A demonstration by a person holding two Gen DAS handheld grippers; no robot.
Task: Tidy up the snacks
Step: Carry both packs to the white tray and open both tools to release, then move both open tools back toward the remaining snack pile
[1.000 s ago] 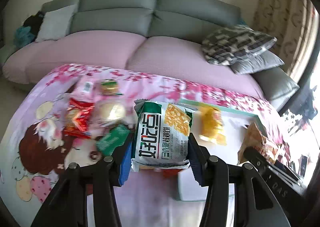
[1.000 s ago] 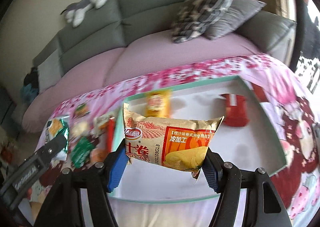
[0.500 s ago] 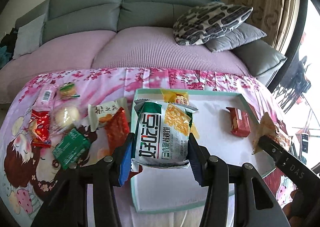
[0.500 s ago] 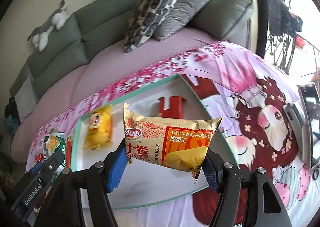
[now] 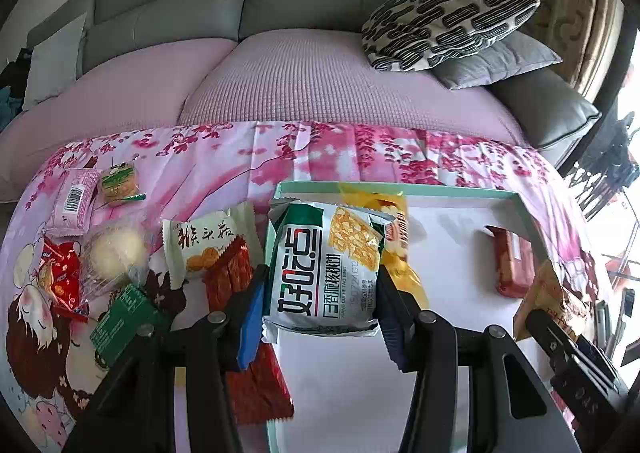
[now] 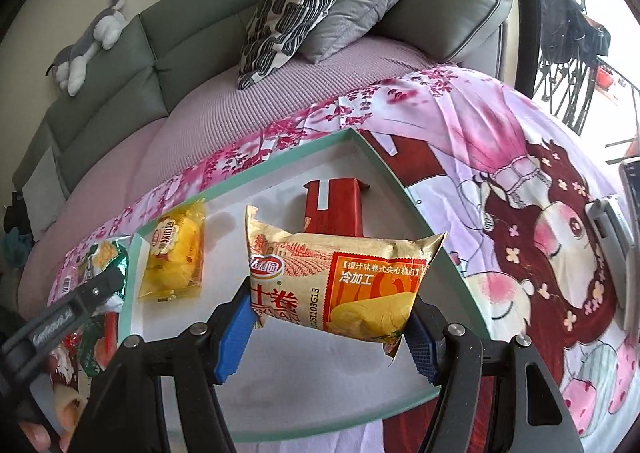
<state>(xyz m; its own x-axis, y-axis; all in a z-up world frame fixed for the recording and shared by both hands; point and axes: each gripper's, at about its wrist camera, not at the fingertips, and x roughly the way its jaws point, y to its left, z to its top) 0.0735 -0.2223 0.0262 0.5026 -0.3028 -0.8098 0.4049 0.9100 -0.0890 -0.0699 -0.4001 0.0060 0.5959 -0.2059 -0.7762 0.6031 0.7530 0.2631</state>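
My left gripper (image 5: 320,317) is shut on a green-and-white cookie packet (image 5: 326,273), held above the left edge of the white tray with a mint rim (image 5: 400,188). My right gripper (image 6: 332,327) is shut on a gold-and-orange cake-roll packet (image 6: 340,285), held over the middle of the tray (image 6: 400,189). In the tray lie a yellow packet (image 6: 174,257) at the back left and a red packet (image 6: 334,209) at the back right. The red packet also shows in the left wrist view (image 5: 514,261).
Several loose snacks lie on the pink cartoon cloth left of the tray: a white packet (image 5: 204,245), a red packet (image 5: 250,353), a green one (image 5: 120,321), a round bun (image 5: 114,253), a pink one (image 5: 74,201). A grey sofa (image 5: 280,13) with cushions stands behind.
Both grippers have moved right with their packets still held. The left packet went from over the loose snacks to over the tray's left edge; the right packet shifted towards the tray's right side.
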